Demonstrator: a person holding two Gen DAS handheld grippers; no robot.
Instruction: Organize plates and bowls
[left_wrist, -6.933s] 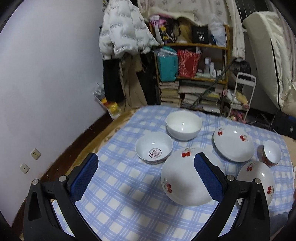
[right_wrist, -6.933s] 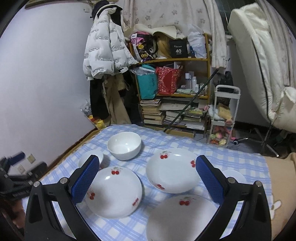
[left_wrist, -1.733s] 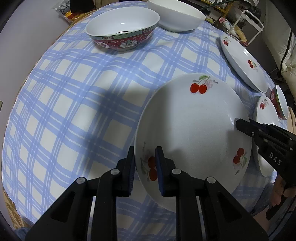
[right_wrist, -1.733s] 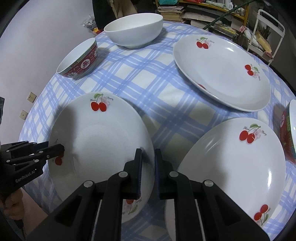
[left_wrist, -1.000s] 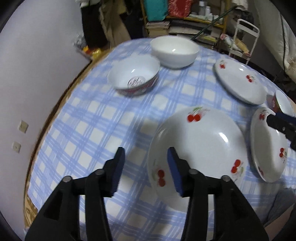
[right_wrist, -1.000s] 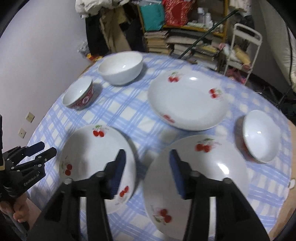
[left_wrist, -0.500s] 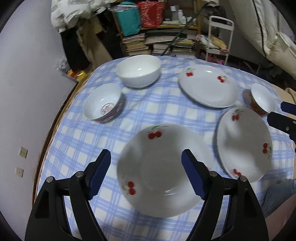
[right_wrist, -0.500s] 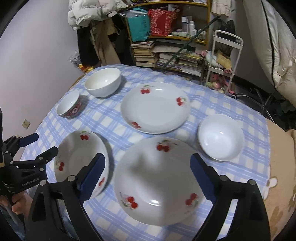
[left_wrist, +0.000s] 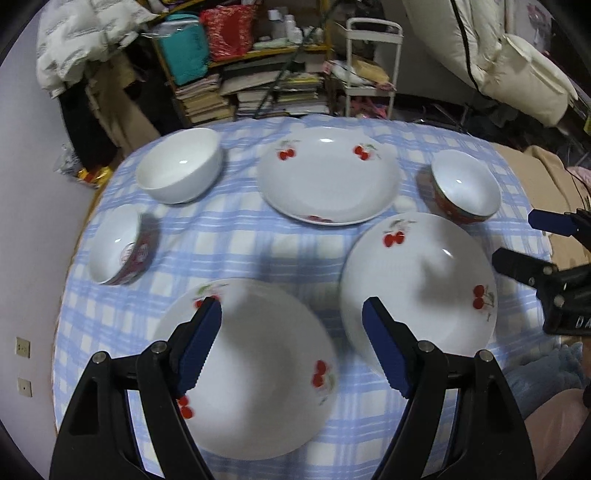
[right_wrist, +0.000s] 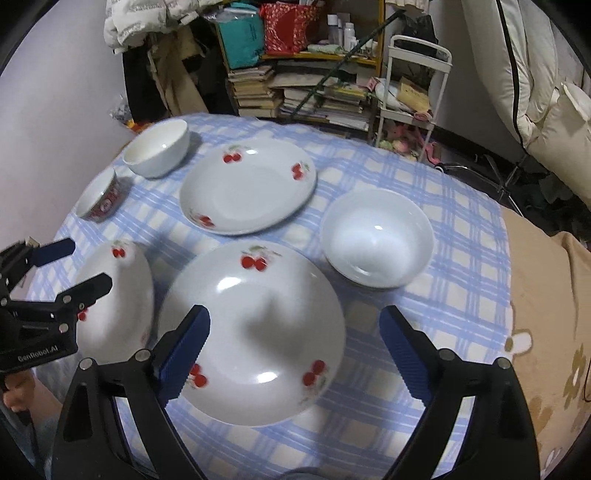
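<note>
The round table (left_wrist: 258, 229) wears a blue checked cloth in a crowded room, and both tongs hang over its near edge holding nothing: the left gripper (left_wrist: 291, 347) and the right gripper (right_wrist: 291, 350) each have their jaws spread wide, probably to choose the next dish. Near lie two white cherry plates (left_wrist: 255, 369) side by side; beyond them are a third plate (left_wrist: 328, 181) and three bowls (left_wrist: 181, 168), all apart, not yet stacked.

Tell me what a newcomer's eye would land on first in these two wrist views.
Three white cherry-print plates on the blue checked tablecloth: the left plate under the open left tongs, the right plate under the open right tongs, and the far plate beyond them. Around them sit a plain white bowl at far left and two red-patterned bowls at the sides.
</note>
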